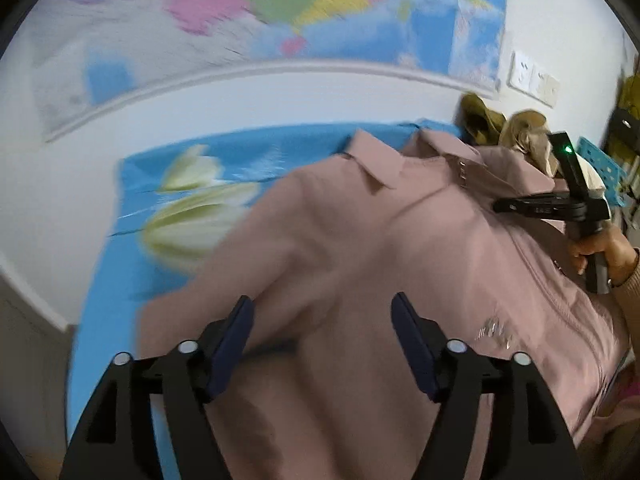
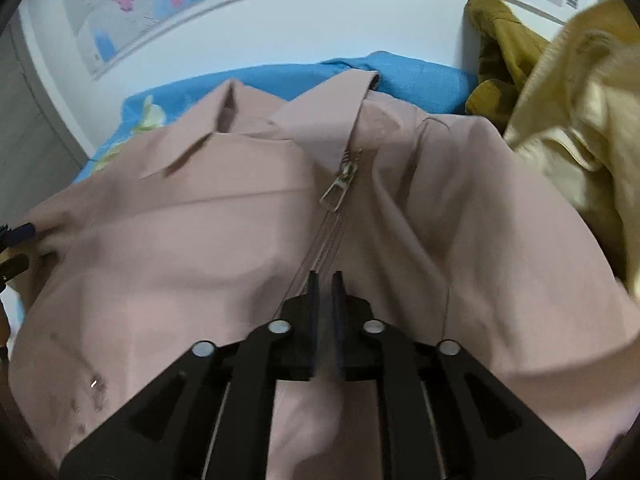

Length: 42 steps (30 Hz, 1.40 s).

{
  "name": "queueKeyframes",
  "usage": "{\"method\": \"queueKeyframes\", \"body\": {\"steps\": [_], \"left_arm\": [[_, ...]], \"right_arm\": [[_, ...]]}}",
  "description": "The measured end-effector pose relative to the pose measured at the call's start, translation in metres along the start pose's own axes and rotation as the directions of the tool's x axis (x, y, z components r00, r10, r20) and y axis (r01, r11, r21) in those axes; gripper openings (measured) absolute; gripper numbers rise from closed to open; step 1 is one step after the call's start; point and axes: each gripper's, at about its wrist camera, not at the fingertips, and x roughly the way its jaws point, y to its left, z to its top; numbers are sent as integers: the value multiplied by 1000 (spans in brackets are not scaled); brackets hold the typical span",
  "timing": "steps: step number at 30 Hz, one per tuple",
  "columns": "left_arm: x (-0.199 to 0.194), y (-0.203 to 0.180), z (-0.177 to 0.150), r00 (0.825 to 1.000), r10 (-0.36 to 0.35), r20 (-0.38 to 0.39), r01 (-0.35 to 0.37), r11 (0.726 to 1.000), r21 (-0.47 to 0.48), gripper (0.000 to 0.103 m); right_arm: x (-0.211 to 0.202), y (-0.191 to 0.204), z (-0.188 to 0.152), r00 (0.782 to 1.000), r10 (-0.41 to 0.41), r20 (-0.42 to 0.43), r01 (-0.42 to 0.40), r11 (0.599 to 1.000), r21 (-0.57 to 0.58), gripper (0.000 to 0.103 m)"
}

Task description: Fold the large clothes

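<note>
A large dusty-pink zip jacket [image 1: 360,248] lies front up on a blue flowered sheet [image 1: 168,184], collar toward the wall. My left gripper [image 1: 322,320] is open and empty, jaws wide apart just above the jacket's left side. My right gripper [image 2: 326,280] has its jaws nearly closed, hovering over the jacket [image 2: 200,260] at the zip line; no fabric shows between them. The zip pull [image 2: 338,188] lies just ahead of it. The right gripper body [image 1: 576,200] and the hand that holds it show at the right of the left wrist view.
Mustard and cream clothes [image 2: 560,120] are piled at the jacket's right, against the wall. A world map [image 1: 280,4] hangs on the white wall. A wall socket [image 1: 532,78] and a blue crate [image 1: 604,168] are at the far right.
</note>
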Motion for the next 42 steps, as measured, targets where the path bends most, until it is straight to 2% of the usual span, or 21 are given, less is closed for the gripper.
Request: {"method": "queueKeyframes", "body": {"steps": [3,6,9,11,12,13,15,21,23,26,27,28,29,30,31,32,35,36,38,40,42], "left_arm": [[-30,21,-31,997,75,-4,-75,994,-83,72],[-27,38,-57,976,202,-86,-212,968,-136,73],[-5,52,-77,958,205,-199,-243,951,-193,73],[8,56,-82,959,196,-207,-241,945,-221,74],[8,54,-80,965,185,-185,-224,949,-221,68],[9,52,-76,975,142,-172,-180,957,-228,51],[10,49,-67,981,109,-163,-144,963,-226,5],[-22,60,-20,957,262,-121,-280,946,-166,2],[-49,67,6,929,363,-77,-370,917,-149,2],[-72,60,32,811,584,-21,-585,810,-45,9],[-69,55,36,760,650,-18,-650,760,2,16],[-66,57,34,737,675,-26,-674,738,32,21],[-57,54,32,739,672,-48,-670,740,58,24],[-51,51,29,773,630,-75,-627,777,63,34],[-42,51,25,842,526,-121,-525,850,43,45],[-37,52,20,884,444,-144,-448,894,4,48],[-42,46,9,957,273,-101,-282,956,-83,55],[-48,47,8,978,192,-75,-200,973,-114,67],[-65,48,9,999,33,8,-31,986,-166,71],[-78,48,14,996,-42,79,56,982,-182,77],[-86,46,18,991,-66,115,86,979,-183,78]], "right_arm": [[-22,7,-14,999,24,31,-24,999,-23,32],[-44,13,-26,996,64,59,-62,998,-33,37],[-65,17,-39,993,86,85,-82,996,-44,49],[-74,17,-49,991,103,90,-100,994,-35,52],[-76,17,-52,990,106,88,-103,994,-34,52],[-78,17,-56,991,103,87,-100,994,-31,52],[-85,15,-65,991,100,93,-98,995,-20,52],[-117,3,-78,982,90,165,-93,996,12,52],[-131,-5,-82,978,71,194,-76,997,21,52],[-154,-24,-87,969,26,244,-42,997,61,52],[-164,-35,-91,965,-2,263,-23,996,90,53],[-168,-41,-93,962,-19,272,-10,994,106,54],[-177,-51,-97,958,-42,285,5,992,129,54],[-182,-57,-100,954,-61,292,20,989,144,55],[-187,-63,-104,951,-87,298,40,987,158,62],[-194,-71,-111,943,-132,304,81,981,175,71],[-205,-88,-127,929,-244,279,186,958,217,81],[-208,-96,-134,927,-261,269,200,951,236,82],[-212,-107,-147,920,-306,246,241,935,261,91],[-213,-118,-161,907,-363,213,300,913,277,91],[-206,-127,-172,922,-339,186,279,916,287,91]]}}
